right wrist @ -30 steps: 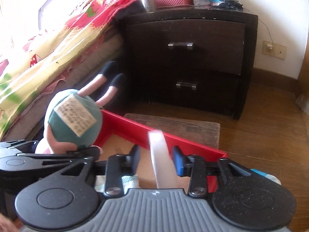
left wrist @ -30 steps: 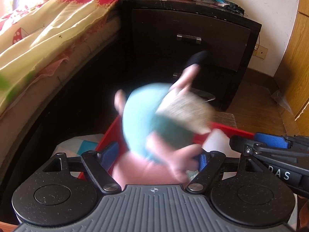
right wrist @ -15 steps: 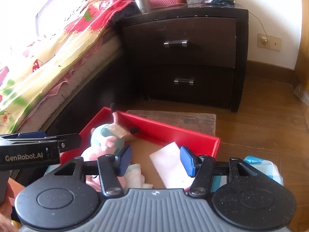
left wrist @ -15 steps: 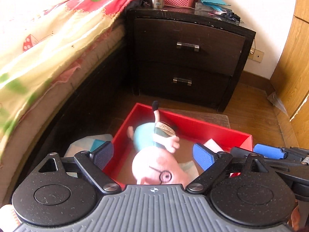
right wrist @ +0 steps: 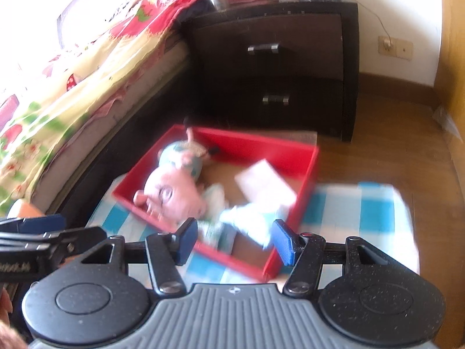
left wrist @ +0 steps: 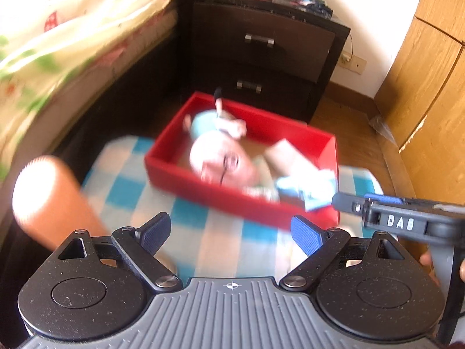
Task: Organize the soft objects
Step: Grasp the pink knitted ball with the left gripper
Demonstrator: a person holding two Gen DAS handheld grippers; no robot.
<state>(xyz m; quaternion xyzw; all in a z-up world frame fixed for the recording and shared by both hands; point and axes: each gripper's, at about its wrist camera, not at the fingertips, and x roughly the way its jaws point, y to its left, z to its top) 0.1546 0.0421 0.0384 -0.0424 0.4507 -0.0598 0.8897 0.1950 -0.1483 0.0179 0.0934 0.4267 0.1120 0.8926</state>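
Note:
A pink pig plush (left wrist: 221,157) in a teal dress lies inside the red box (left wrist: 203,186), head toward me; it also shows in the right wrist view (right wrist: 174,192). A white card (right wrist: 263,181) and a light blue cloth (right wrist: 250,221) lie in the same red box (right wrist: 308,157). My left gripper (left wrist: 234,231) is open and empty, held back above the checked cloth in front of the box. My right gripper (right wrist: 235,241) is open and empty, above the box's near corner. Both views are motion-blurred.
The box rests on a blue-and-white checked cloth (left wrist: 151,192) on the wooden floor. A bed (right wrist: 72,81) with a floral cover runs along the left. A dark two-drawer nightstand (right wrist: 276,58) stands behind the box. An orange object (left wrist: 49,200) is at the left. A wooden wardrobe (left wrist: 430,72) stands at the right.
My left gripper let go of the plush, which now lies in the red box. My right gripper released the white card into the box. Both grippers have pulled back and up.

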